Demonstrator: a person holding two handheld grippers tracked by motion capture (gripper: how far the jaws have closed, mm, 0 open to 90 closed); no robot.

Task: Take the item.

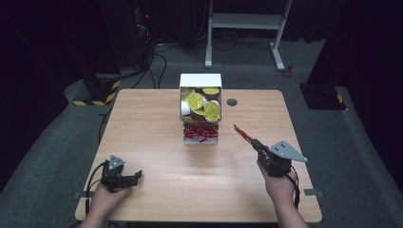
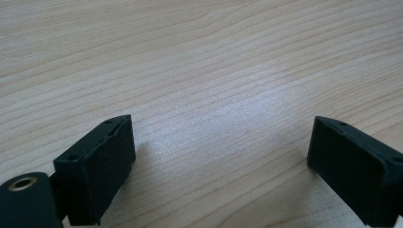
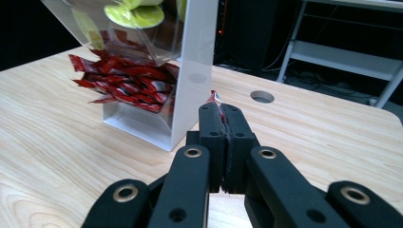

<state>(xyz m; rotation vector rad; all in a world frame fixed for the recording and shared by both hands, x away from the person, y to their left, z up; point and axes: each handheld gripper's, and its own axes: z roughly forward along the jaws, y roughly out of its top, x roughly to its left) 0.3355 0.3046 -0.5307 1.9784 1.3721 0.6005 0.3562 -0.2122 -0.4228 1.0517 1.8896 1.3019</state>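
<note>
My right gripper (image 1: pixel 256 142) (image 3: pixel 221 114) is shut on a thin red sachet (image 1: pixel 242 134) (image 3: pixel 214 97), which sticks out past its tips toward the white dispenser box (image 1: pixel 200 80) (image 3: pixel 192 71). The box's lower tray holds several more red sachets (image 1: pixel 200 133) (image 3: pixel 128 80). Above them lie pods with yellow-green lids (image 1: pixel 199 104) (image 3: pixel 135 14). The held sachet hangs just right of the box, apart from it. At the front left of the table, my left gripper (image 1: pixel 138 175) (image 2: pixel 221 142) rests low over bare wood, open with nothing between its jaws.
A round cable hole (image 1: pixel 232 102) (image 3: pixel 262 97) sits in the wooden table (image 1: pixel 157 118) to the right of the box. Beyond the far edge stand a white metal frame (image 1: pixel 244 21) and dark equipment with cables on the floor.
</note>
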